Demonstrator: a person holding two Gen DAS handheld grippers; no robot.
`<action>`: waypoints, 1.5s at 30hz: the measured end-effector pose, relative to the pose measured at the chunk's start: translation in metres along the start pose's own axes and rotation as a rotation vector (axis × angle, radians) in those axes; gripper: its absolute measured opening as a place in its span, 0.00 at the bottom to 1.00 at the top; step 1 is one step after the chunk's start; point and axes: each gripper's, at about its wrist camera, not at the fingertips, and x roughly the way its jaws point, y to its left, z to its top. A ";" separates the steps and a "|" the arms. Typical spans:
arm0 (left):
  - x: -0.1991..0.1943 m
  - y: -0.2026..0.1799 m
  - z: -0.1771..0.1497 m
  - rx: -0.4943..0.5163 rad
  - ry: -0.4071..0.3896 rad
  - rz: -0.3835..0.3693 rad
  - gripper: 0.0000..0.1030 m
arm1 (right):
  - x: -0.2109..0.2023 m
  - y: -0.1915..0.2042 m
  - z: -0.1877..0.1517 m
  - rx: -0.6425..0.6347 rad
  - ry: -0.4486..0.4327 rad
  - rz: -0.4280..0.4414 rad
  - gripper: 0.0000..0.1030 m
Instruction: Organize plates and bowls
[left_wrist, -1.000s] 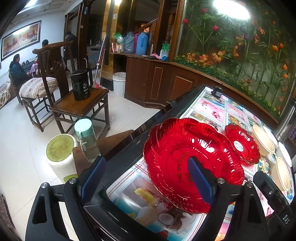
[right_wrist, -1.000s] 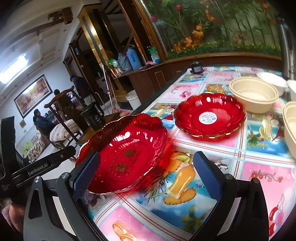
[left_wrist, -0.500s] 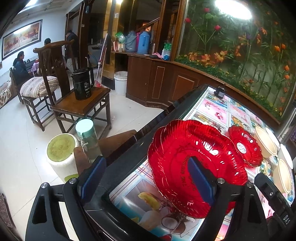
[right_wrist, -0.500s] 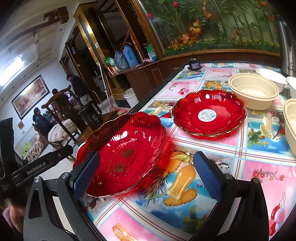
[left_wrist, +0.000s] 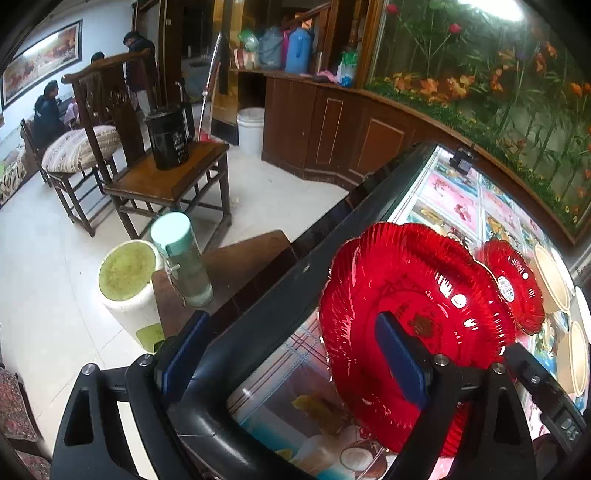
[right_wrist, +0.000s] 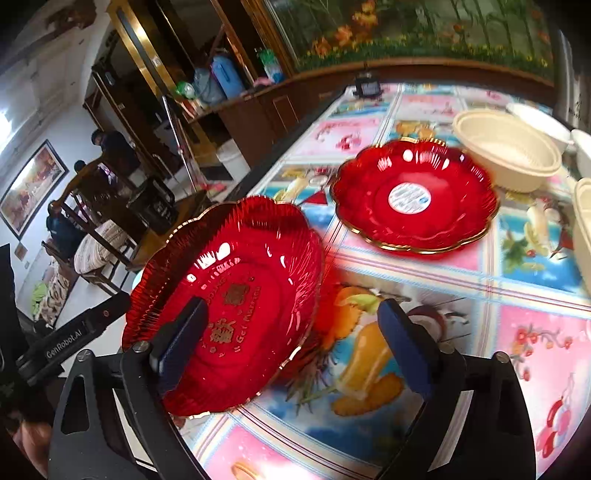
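Task barely begun. The near scalloped red plastic plate (right_wrist: 229, 299) sits tilted at the table edge (left_wrist: 280, 288), unstacked; the second red plate with a white sticker (right_wrist: 413, 195) and cream plastic bowls (right_wrist: 509, 147) lie ahead, apart. Right gripper (right_wrist: 291, 343), jaws just narrowed yet wide, straddles the near plate's right rim unpressed. Left gripper (left_wrist: 291, 354) wide, empty. Open tablecloth lies right of the near plate.

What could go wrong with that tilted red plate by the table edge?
The tilted red plate leans at the table edge and no jaws visibly clamp it, so it might slide off to the floor.
The right gripper, jaws just closing with part of the plate between them but not pinched, could knock it instead of gripping.
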 end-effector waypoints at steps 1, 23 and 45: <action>0.002 0.001 0.000 0.003 0.015 -0.001 0.88 | 0.005 0.001 0.001 0.002 0.018 -0.009 0.81; 0.017 -0.006 -0.010 0.084 0.107 -0.032 0.16 | 0.040 0.014 0.005 -0.020 0.148 -0.079 0.11; -0.015 0.011 -0.029 0.135 0.071 0.096 0.44 | 0.024 0.021 -0.016 -0.061 0.176 0.081 0.22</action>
